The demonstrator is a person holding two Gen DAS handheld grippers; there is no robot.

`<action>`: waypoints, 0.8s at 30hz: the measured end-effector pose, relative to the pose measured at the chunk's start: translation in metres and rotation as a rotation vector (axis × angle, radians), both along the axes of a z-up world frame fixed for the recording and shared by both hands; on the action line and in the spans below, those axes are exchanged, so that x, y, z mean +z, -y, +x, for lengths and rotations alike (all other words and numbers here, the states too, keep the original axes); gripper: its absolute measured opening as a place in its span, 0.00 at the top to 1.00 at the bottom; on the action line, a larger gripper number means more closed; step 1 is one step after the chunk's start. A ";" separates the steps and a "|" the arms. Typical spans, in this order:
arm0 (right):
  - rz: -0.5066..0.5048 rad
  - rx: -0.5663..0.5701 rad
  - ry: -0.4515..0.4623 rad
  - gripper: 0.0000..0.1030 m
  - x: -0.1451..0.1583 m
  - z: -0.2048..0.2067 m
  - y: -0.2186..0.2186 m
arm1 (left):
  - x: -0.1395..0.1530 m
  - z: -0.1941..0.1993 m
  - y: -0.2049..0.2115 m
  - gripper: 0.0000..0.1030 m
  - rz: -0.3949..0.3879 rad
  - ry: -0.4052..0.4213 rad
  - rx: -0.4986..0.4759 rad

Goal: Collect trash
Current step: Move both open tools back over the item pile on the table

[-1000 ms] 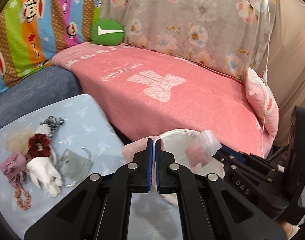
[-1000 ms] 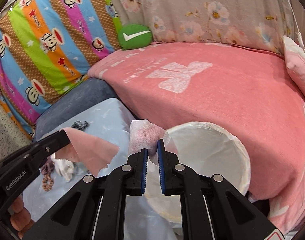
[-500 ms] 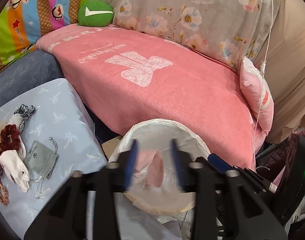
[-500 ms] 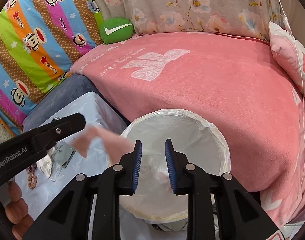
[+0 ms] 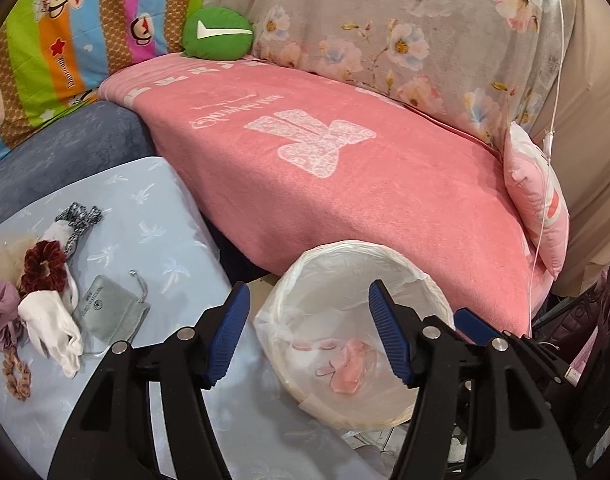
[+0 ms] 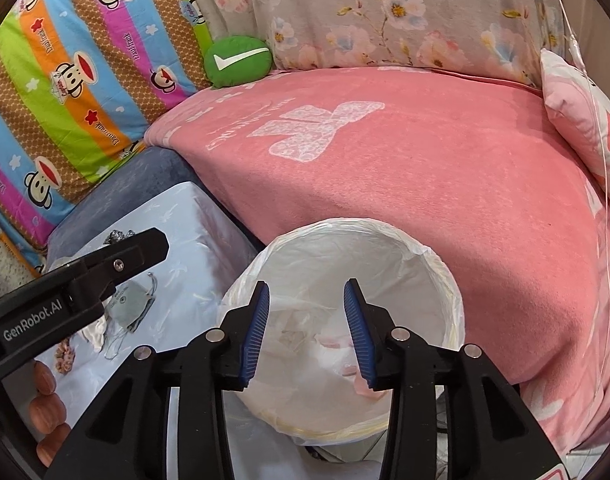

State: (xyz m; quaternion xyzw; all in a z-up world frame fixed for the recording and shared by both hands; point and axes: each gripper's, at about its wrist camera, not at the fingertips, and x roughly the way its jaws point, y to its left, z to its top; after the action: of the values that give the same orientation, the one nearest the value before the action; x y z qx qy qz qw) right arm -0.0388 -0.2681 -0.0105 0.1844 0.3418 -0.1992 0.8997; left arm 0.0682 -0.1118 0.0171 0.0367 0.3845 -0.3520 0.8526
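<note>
Left gripper [image 5: 309, 336] and right gripper [image 6: 307, 330]: jaws spread wide, seemingly holding nothing.

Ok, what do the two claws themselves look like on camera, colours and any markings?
Both are matte black plastic with silver screw heads. The left claw and right claw each have two fingers faced with ribbed blue pads. In the right wrist view, the left one's side reads "GenRobot.AI" in white. Bare fingertips show under it; no sleeves or cables visible.

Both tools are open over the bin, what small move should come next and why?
Probably swing the left tool back toward the blue table. Both tools are open and empty above the lined bin, where a pink scrap already lies, and the right tool also holds nothing. A white cloth and a grey pouch remain on the table.
</note>
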 end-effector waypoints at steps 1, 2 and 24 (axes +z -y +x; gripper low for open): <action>-0.001 0.009 -0.001 0.62 0.000 0.003 -0.002 | -0.001 0.001 -0.004 0.43 0.000 0.001 0.010; -0.003 0.018 -0.001 0.62 0.000 0.005 -0.005 | -0.002 0.002 -0.009 0.43 0.002 0.001 0.021; -0.050 0.237 -0.021 0.50 0.005 0.061 -0.115 | -0.014 0.028 -0.136 0.28 0.064 0.047 0.293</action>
State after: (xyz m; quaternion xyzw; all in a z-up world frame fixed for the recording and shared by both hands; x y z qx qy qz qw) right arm 0.0219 -0.1534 -0.0058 0.1179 0.3656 -0.1019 0.9176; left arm 0.0959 0.0241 0.0030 0.0154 0.3767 -0.2103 0.9020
